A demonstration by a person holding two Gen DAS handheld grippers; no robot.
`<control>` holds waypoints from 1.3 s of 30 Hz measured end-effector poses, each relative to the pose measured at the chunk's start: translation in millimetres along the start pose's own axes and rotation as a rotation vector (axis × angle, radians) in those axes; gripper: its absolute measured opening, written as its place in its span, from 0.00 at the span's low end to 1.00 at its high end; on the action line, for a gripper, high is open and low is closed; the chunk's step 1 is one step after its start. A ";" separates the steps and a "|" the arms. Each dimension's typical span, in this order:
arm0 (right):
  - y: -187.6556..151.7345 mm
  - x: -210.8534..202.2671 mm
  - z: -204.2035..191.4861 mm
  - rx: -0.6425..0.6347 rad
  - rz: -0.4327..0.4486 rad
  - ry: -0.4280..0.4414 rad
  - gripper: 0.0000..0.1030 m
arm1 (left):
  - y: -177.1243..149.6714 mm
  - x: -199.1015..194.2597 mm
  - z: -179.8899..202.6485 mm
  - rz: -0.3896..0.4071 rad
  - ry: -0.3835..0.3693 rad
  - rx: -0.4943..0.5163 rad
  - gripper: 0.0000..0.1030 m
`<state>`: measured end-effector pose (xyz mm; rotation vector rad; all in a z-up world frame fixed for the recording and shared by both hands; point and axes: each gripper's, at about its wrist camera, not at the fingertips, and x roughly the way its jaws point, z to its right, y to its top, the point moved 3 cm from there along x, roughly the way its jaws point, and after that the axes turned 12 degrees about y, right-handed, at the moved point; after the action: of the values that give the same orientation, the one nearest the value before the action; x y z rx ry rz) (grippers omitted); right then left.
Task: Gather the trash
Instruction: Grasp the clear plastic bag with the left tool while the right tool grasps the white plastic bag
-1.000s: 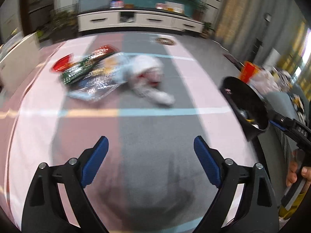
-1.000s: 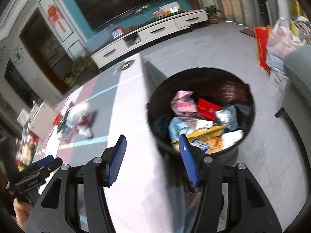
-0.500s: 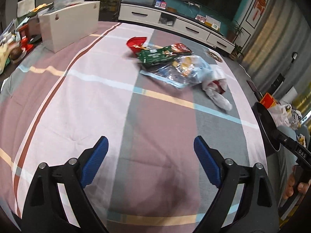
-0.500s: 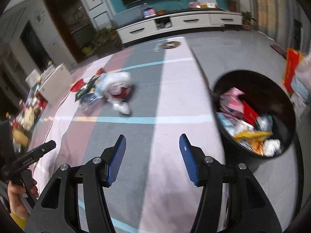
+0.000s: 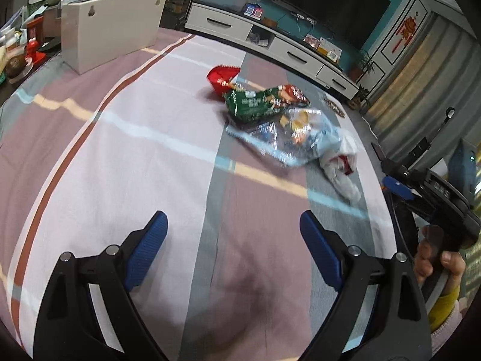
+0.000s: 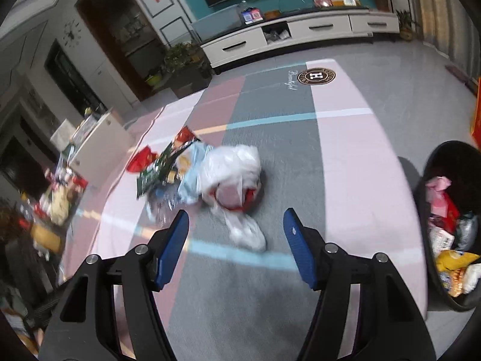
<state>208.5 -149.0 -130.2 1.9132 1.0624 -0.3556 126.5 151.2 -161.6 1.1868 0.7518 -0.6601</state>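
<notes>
Nearby, at frame right: round black plastic trash bin [image 6: 451, 225], part-filled. Ahead, crumpled white plastic bag [image 6: 231, 180], tail toward right gripper [image 6: 236, 246], opening, empty. Left gripper [image 5: 233, 252] wide, empty.

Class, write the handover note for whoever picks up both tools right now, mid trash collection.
Left tool: open, empty, above the striped cloth.
Right tool: jaws opening, nothing between them, facing the white plastic bag.
Done: black bin beside the table already holds wrappers.
Left: white bag, clear crinkled bag, green snack packet, red wrapper.
</notes>
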 end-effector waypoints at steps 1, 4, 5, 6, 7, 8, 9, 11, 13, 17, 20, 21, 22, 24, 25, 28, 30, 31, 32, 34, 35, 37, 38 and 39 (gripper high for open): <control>3.8 3.8 1.4 0.012 0.004 0.002 0.68 | 5.5 2.8 2.2 0.002 -0.004 -0.004 0.87; 17.3 19.9 7.9 0.060 0.013 0.006 0.69 | 20.9 11.6 9.2 0.004 -0.024 -0.028 0.87; 21.5 26.3 10.8 0.085 0.012 0.020 0.69 | 24.7 14.3 11.2 0.002 -0.032 -0.036 0.87; 24.3 32.6 14.0 0.107 0.006 0.030 0.69 | 29.9 18.0 15.1 -0.002 -0.047 -0.046 0.87; 26.7 40.7 18.0 0.134 -0.005 0.032 0.69 | 34.6 21.7 19.5 -0.004 -0.067 -0.053 0.87; 26.8 45.4 20.5 0.147 -0.014 0.032 0.69 | 37.2 24.1 22.8 -0.008 -0.073 -0.059 0.87; 27.3 50.6 22.6 0.158 -0.024 0.037 0.69 | 40.5 28.2 26.7 -0.017 -0.087 -0.070 0.87; 26.3 59.6 25.4 0.181 -0.045 0.067 0.69 | 44.8 35.7 33.0 -0.038 -0.131 -0.098 0.87; 25.0 66.7 28.3 0.188 -0.067 0.064 0.60 | 48.9 46.1 38.6 -0.070 -0.168 -0.128 0.87; 19.0 68.1 31.7 0.157 -0.077 0.051 0.21 | 53.4 61.9 42.4 -0.123 -0.231 -0.187 0.85; 16.8 51.7 37.5 0.160 -0.047 0.039 0.16 | 55.4 68.2 45.4 -0.138 -0.238 -0.205 0.84; 16.4 43.1 39.8 0.158 -0.027 0.022 0.16 | 55.8 69.8 46.3 -0.143 -0.241 -0.210 0.83; 15.1 29.4 43.6 0.157 0.001 0.006 0.16 | 55.9 71.6 47.5 -0.149 -0.246 -0.216 0.83; 12.5 11.6 48.4 0.159 0.026 0.007 0.16 | 56.7 75.9 50.9 -0.157 -0.244 -0.221 0.82; 10.5 1.3 51.8 0.159 0.038 0.008 0.16 | 56.6 78.7 53.0 -0.162 -0.238 -0.221 0.80; 5.4 -19.6 58.9 0.165 0.062 0.012 0.16 | 55.3 88.8 57.8 -0.186 -0.224 -0.231 0.71; 0.8 -33.9 62.3 0.170 0.076 0.016 0.16 | 56.9 91.0 62.1 -0.173 -0.203 -0.221 0.68; -1.8 -39.3 63.1 0.172 0.081 0.017 0.16 | 58.0 92.3 63.7 -0.172 -0.191 -0.218 0.60; -3.4 -42.9 63.3 0.172 0.082 0.019 0.16 | 58.7 94.6 65.3 -0.174 -0.186 -0.218 0.46; -7.0 -49.4 63.6 0.168 0.087 0.013 0.16 | 55.0 97.1 67.4 -0.180 -0.170 -0.206 0.38; -7.9 -52.0 63.2 0.164 0.088 0.009 0.16 | 52.9 97.7 70.0 -0.179 -0.160 -0.194 0.27; -11.0 -56.2 62.4 0.156 0.089 -0.002 0.16 | 48.2 97.8 72.0 -0.173 -0.151 -0.175 0.26; -13.1 -58.3 62.5 0.155 0.089 -0.003 0.16 | 47.3 96.8 73.7 -0.170 -0.149 -0.165 0.23; -15.6 -60.6 62.6 0.155 0.087 -0.005 0.16 | 46.9 96.2 75.0 -0.169 -0.149 -0.152 0.22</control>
<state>170.4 -228.6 -137.5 2.0882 0.9683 -0.4028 232.9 84.5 -197.8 0.9311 0.7671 -0.8076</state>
